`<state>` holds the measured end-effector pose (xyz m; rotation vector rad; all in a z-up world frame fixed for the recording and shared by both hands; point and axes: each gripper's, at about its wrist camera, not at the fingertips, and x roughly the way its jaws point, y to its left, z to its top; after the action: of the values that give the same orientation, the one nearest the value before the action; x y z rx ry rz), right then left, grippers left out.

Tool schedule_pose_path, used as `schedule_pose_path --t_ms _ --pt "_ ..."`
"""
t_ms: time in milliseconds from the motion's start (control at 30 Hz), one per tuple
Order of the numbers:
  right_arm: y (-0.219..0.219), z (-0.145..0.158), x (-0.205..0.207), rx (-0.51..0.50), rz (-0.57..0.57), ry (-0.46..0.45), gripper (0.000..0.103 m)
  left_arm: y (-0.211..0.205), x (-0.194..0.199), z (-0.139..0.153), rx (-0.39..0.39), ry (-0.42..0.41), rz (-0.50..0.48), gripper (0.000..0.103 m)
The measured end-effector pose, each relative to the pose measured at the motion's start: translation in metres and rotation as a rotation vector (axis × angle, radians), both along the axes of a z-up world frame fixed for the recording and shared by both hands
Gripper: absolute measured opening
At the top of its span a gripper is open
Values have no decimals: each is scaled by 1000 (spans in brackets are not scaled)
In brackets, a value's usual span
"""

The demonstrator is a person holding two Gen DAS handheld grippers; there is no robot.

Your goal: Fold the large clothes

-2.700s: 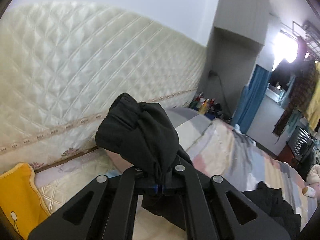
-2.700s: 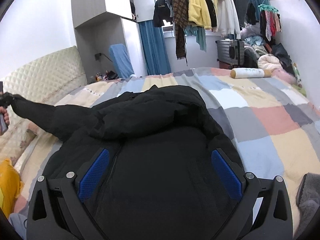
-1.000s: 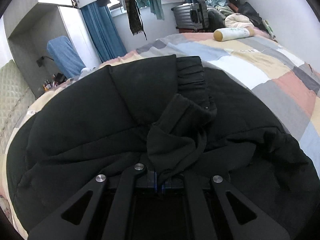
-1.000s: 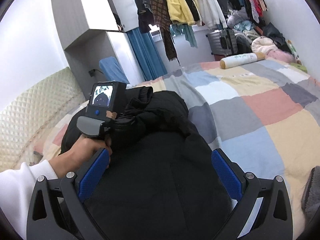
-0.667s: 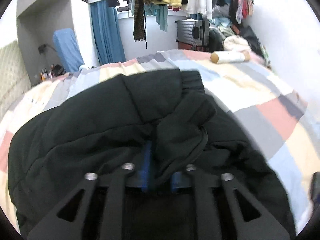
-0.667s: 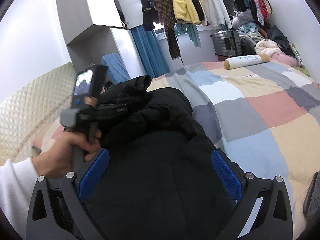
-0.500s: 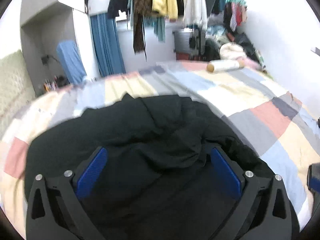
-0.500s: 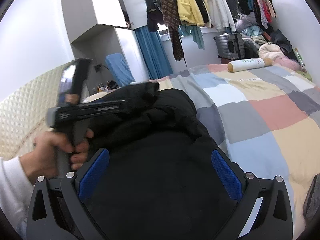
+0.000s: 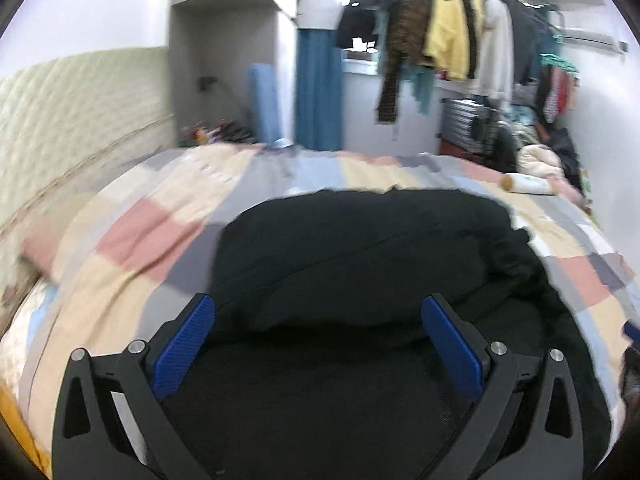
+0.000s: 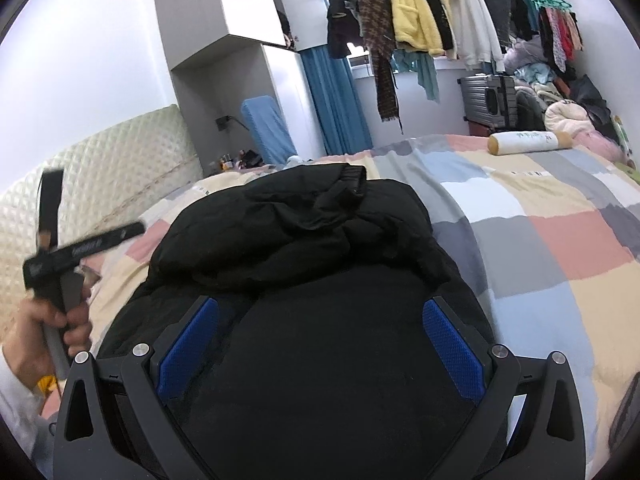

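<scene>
Now your left gripper (image 9: pixel 318 344) and right gripper (image 10: pixel 318 346) both gape empty over the black jacket (image 10: pixel 304 248). The sleeve (image 10: pixel 340 188) lies folded across it; next you likely grasp the near hem.

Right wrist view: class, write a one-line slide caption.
Open right gripper over a black padded jacket on a patchwork checked quilt; open left gripper beside it.

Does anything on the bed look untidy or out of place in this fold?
Yes. The sleeve folded across the black jacket lies bunched and wrinkled, its cuff poking past the top edge instead of flat. Nothing looks damaged or spilled.
</scene>
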<state>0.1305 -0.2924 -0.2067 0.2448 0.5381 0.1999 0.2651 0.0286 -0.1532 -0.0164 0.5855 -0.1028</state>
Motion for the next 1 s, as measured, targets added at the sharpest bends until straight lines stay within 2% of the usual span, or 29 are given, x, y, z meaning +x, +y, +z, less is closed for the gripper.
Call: schedule_pose_path --t_ms 67,300,433,567,633,733,900,967,1000 --pt "2 0 8 19 15 7 103 17 -2 -16 22 1 40 103" --pt "10 0 60 -9 11 15 102 49 23 -62 76 98 154 103" --pt "11 -6 104 -41 0 27 100 52 34 -78 85 136 175 103" --pt "4 -15 150 -44 -19 45 96 46 44 -93 149 179 167 103" --pt "0 -20 172 -31 -21 53 91 48 50 -100 162 195 173 103" --pt "1 -29 194 -37 -12 65 79 53 56 -103 164 194 213 103" --pt "3 -44 203 -37 16 73 45 66 70 -110 165 174 271 103" --pt "4 -44 199 -67 16 68 28 75 76 -110 145 171 306 103" --pt "3 -43 198 -58 18 70 23 85 78 -110 110 166 331 103"
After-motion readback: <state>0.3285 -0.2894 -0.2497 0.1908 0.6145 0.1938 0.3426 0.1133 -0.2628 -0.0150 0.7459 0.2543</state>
